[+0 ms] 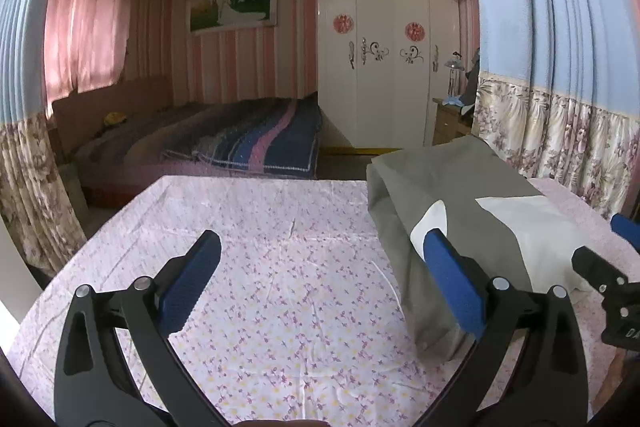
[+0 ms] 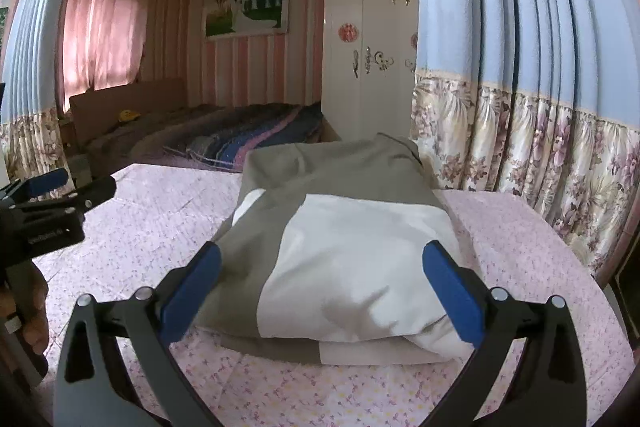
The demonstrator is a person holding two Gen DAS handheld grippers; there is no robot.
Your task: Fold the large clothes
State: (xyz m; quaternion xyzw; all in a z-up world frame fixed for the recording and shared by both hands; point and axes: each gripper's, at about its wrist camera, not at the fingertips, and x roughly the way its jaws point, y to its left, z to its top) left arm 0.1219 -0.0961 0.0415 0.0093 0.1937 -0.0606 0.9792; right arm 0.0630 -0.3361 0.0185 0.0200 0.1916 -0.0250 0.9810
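A grey and white garment (image 2: pixel 340 227) lies folded into a thick bundle on the floral tablecloth (image 2: pixel 152 223). My right gripper (image 2: pixel 320 259) hovers open just above its near end, with one blue pad on each side of the white panel and nothing held. In the left wrist view the same garment (image 1: pixel 460 211) sits at the right. My left gripper (image 1: pixel 320 247) is open over bare cloth to the garment's left, its right finger (image 1: pixel 452 279) in front of the bundle's edge. The right gripper (image 1: pixel 608 259) shows at the far right edge there.
The table (image 1: pixel 260 227) is covered in a pink floral cloth. Blue and floral curtains (image 2: pixel 520 87) hang close behind and to the right. A bed (image 1: pixel 224 135) and a white wardrobe (image 1: pixel 380 51) stand across the room. A hand (image 2: pixel 34 307) holds the left gripper's handle.
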